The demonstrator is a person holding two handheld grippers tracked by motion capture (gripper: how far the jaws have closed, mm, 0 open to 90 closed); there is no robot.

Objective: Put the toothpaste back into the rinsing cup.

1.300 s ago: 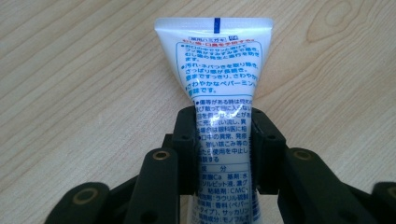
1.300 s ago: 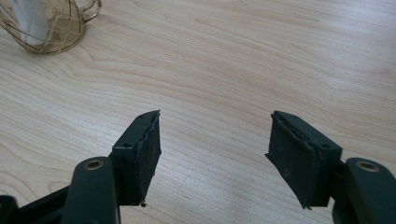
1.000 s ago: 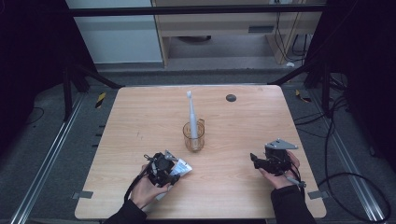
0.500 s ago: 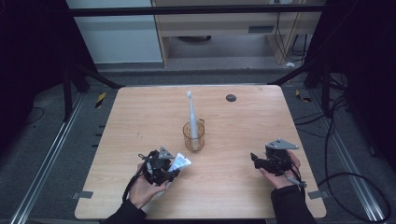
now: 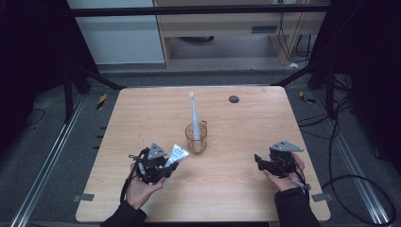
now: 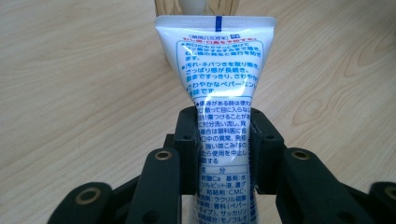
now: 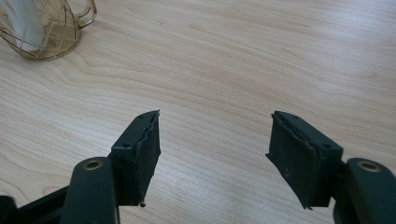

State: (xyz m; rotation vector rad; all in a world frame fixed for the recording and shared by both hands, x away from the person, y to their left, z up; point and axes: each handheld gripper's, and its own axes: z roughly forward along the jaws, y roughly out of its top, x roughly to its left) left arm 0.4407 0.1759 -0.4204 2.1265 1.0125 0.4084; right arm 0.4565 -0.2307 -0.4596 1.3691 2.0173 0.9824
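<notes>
we see a toothbrush (image 5: 193, 116) standing upright in the glass cup (image 5: 196, 138). near the cup, our left tool (image 5: 163, 171) is clenched on a toothpaste tube (image 6: 216, 84), its cap end cut off from sight. our right tool (image 7: 215, 154), farther from the cup, gapes with nothing in it.

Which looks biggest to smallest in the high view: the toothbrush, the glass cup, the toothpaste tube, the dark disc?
1. toothbrush, the longest
2. glass cup
3. toothpaste tube, partly hidden in the left gripper, so unsure against the cup
4. dark disc

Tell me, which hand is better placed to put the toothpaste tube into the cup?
Left. The left gripper is already shut on the toothpaste tube, close to the cup. The right gripper is open, holding nothing, farther away.
</notes>
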